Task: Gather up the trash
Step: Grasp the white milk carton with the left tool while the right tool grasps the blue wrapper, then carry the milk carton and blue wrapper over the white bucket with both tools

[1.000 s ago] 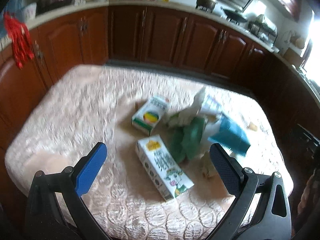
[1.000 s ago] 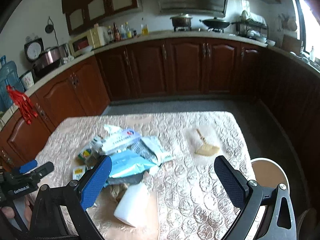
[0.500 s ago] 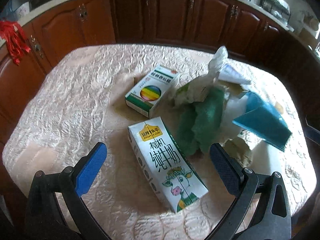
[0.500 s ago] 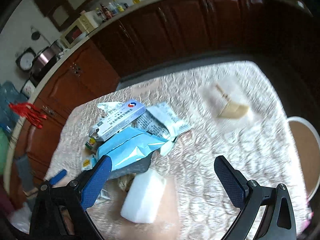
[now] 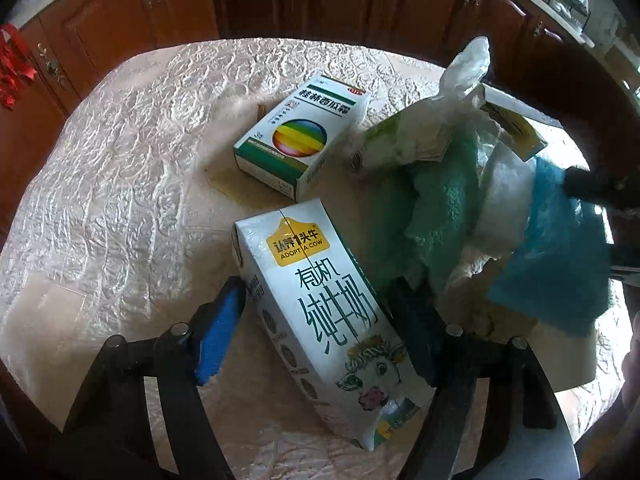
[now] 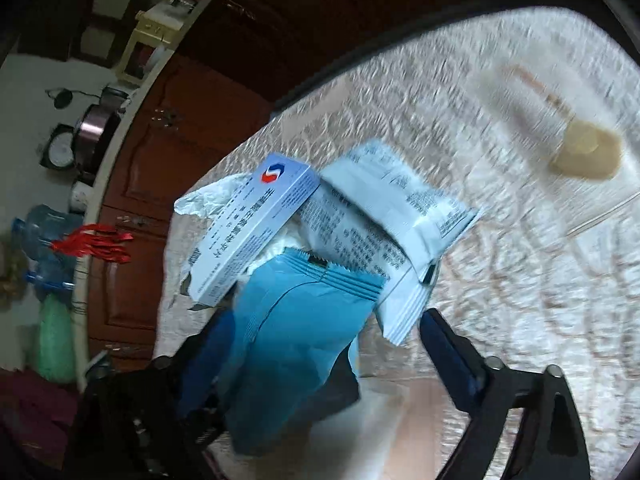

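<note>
Left claw (image 5: pixel 316 312): closing around the milk carton (image 5: pixel 320 300), pads not yet pressing | Right claw (image 6: pixel 320 344): closing around the blue wrapper (image 6: pixel 296 344), no firm contact visible | Trash: lying heaped mid-table (image 5: pixel 100 168), green-striped box (image 5: pixel 300 140) sitting toward the far edge beyond the carton, green cloth (image 5: pixel 436 208) beside it

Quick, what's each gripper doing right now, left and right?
Left gripper: closing around the milk carton, pads not pressing yet.
Right gripper: closing around the blue packet, not gripping yet.
</note>
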Demonstrator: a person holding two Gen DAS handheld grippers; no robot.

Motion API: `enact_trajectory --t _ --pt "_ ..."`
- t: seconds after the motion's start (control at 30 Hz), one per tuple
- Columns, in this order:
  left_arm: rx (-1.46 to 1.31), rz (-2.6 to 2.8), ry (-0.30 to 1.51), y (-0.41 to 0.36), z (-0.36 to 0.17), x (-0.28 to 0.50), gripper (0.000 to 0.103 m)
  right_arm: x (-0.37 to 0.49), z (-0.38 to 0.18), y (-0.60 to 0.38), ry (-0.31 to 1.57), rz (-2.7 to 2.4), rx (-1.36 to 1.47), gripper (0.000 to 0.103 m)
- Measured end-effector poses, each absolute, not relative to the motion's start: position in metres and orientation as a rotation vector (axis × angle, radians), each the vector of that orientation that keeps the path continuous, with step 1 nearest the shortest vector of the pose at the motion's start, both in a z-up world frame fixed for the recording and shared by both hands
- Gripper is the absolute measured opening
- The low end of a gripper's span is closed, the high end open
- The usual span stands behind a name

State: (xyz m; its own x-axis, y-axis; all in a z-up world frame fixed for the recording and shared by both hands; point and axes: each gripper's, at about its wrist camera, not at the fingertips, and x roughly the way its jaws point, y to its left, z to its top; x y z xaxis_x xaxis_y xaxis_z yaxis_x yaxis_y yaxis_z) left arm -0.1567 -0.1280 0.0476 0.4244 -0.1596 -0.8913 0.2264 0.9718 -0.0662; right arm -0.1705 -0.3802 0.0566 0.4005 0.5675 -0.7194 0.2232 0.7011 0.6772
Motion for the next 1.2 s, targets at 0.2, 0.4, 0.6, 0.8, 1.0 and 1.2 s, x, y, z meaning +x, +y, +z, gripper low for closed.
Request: enact_trajectory --t 0.2,0.4,0.6,0.8,1.0,1.2 --pt "0.060 -0.270 1.088 -0.123 0.053 -0.167 0.064 -0.185 0.079 -0.366 1.087 0.321 0.738 0.045" --pt "0.045 -0.284 1.034 -0.125 0.079 -0.182 0.061 -0.210 0.113 -0.360 0.989 0.326 0.623 0.042" --pt "0.052 -0.335 0.965 -0.136 0.112 -0.195 0.058 -0.230 0.137 -0.357 0.933 0.279 0.491 0.042" --pt "0.073 -0.435 0.907 -0.166 0.141 -0.210 0.056 -0.250 0.156 -0.377 0.888 0.208 0.433 0.042" --pt "0.094 -0.542 0.885 -0.207 0.157 -0.221 0.055 -0.274 0.168 -0.414 0.849 0.130 0.425 0.042" --pt "0.097 -0.657 0.892 -0.240 0.166 -0.231 0.054 -0.296 0.173 -0.448 0.820 0.068 0.449 0.042"
